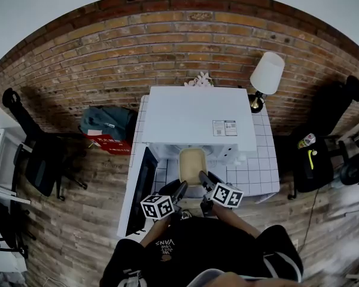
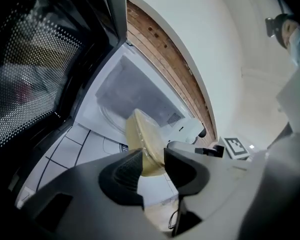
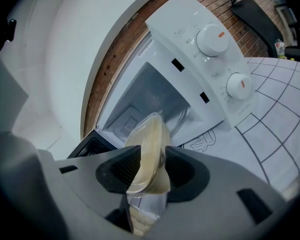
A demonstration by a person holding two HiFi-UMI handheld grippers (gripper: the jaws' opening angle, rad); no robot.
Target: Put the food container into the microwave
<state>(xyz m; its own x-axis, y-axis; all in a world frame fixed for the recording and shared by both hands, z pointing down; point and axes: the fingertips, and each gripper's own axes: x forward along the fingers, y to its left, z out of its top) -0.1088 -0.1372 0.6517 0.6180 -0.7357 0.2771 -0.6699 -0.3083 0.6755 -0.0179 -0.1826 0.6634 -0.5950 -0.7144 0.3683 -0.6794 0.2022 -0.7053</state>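
Clamps the left gripper (image 2: 152, 161) on one edge of the food container (image 1: 192, 162) and the right gripper (image 3: 149, 166) on the opposite edge; holds it at the open mouth of the microwave (image 1: 197, 118), above the tiled bench (image 1: 264, 167).

The food container (image 1: 191, 163) is before the microwave (image 1: 197, 121), its door (image 1: 145, 187) at left.

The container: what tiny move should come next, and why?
Probably ease it straight forward into the microwave. The left gripper and the right gripper both clamp the container by its near edge. The door stands open, and the container is held at the opening, not yet set down inside.
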